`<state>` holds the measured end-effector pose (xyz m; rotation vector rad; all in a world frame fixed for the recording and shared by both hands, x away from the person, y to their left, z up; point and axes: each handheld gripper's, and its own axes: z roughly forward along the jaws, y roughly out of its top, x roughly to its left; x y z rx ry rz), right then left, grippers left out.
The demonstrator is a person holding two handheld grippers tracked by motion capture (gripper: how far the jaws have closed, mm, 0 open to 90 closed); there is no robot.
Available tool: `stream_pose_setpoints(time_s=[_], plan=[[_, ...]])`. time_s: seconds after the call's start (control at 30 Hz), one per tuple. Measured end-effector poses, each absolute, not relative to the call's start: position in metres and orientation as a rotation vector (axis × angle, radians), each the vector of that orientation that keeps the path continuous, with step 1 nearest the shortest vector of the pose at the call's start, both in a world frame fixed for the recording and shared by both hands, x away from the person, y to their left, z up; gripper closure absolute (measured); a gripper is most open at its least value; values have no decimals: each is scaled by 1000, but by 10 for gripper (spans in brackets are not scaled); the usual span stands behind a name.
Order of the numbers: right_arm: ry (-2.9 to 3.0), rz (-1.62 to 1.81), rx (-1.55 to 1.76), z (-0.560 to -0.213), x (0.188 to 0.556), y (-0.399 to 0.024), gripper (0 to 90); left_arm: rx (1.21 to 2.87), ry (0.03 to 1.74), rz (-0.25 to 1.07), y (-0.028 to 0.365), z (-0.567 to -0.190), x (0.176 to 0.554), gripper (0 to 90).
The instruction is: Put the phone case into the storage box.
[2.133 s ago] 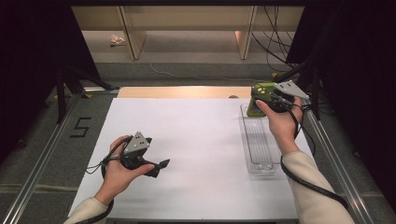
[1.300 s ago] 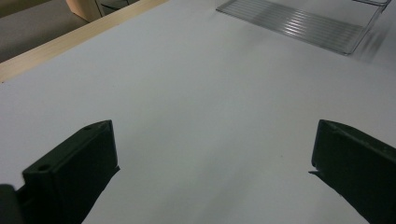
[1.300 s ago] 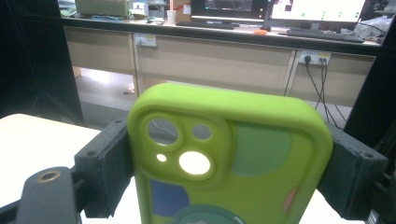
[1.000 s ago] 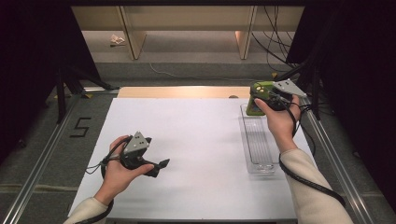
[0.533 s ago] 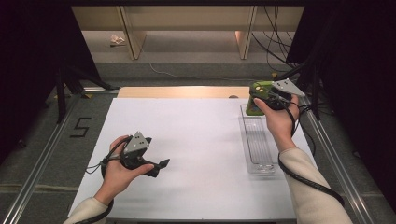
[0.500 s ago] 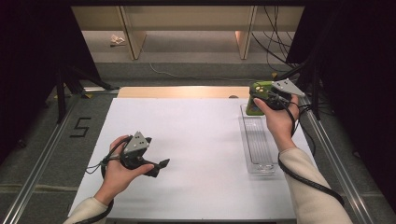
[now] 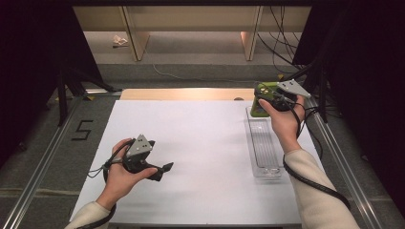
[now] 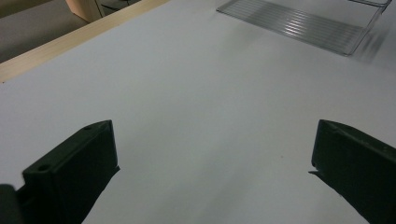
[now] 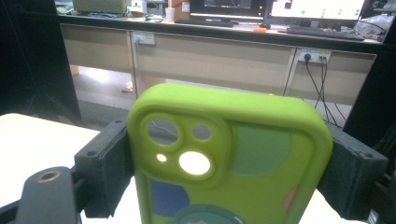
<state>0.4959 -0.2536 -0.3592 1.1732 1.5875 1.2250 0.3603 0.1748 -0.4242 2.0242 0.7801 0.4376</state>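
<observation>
A lime-green phone case with round camera cutouts stands upright between the black jaws of my right gripper, which press on its two sides. From above, that gripper holds the case over the far end of a clear plastic tray at the back right of the white table. My left gripper hovers low over the front left of the table, its jaws wide apart with nothing between them; its black fingers frame bare white surface.
The clear ribbed tray lies lengthwise along the table's right side. A wooden strip runs along the far edge. Metal rails flank the table. Cables trail from both grippers. Desks with monitors stand beyond.
</observation>
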Motion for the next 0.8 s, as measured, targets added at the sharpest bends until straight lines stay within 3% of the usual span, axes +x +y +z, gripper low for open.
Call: stream_pose_setpoints(time_s=[0.8], plan=[[1599, 1216, 1185, -365, 503, -249, 168, 2021, 781, 431, 175, -425, 361, 0]])
